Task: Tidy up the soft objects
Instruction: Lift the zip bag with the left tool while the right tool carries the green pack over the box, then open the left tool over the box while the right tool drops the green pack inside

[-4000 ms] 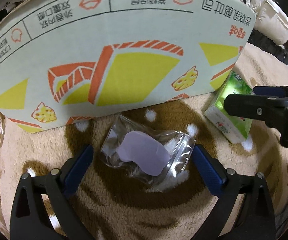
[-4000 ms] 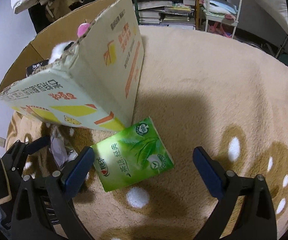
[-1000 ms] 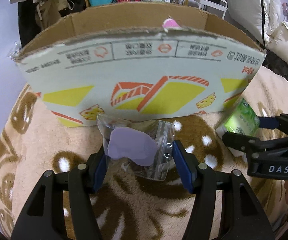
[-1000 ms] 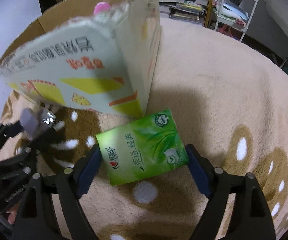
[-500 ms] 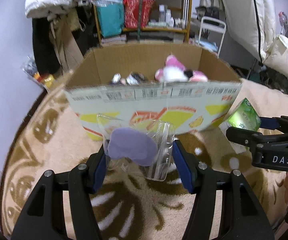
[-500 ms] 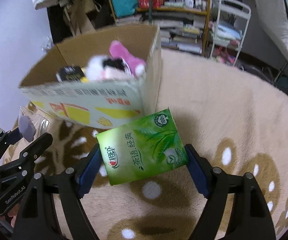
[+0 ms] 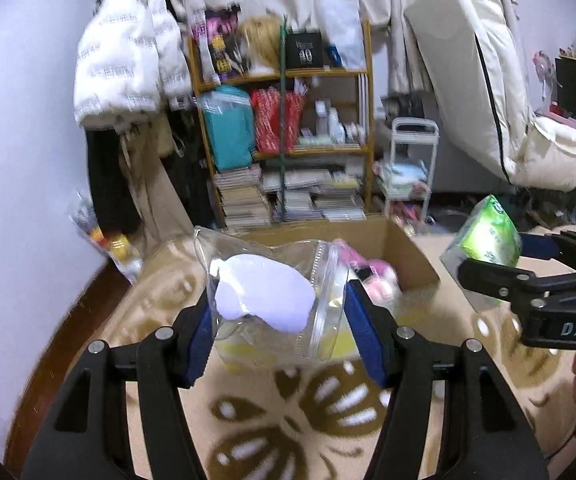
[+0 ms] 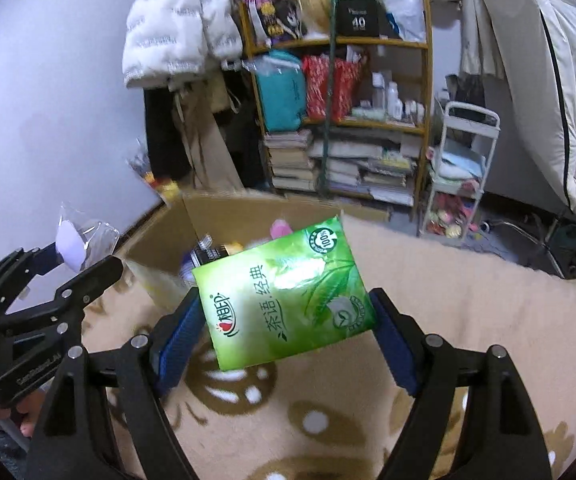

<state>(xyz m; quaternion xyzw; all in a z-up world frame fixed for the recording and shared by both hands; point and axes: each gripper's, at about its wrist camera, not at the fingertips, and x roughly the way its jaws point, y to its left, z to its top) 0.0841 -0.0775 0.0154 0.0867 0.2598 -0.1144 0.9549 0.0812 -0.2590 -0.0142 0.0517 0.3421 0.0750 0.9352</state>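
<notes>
The cardboard box (image 7: 404,256) lies ahead, below both; left hand-held gripper (image 7: 278,320) clamping the clear pouch (image 7: 272,296) is nearer (right hand-held gripper (image 8: 288,316) grips the green tissue pack (image 8: 284,292)).

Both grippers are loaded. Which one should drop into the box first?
Left, probably. The left gripper holds the clear pouch directly in front of the cardboard box opening, while the right gripper, holding the green tissue pack, sits off the box's right corner.

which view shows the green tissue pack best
The right wrist view: the green tissue pack fills the centre, printed face toward the camera, clamped in the right hand-held gripper. The left wrist view catches only its end at the right edge, partly hidden by that gripper.
</notes>
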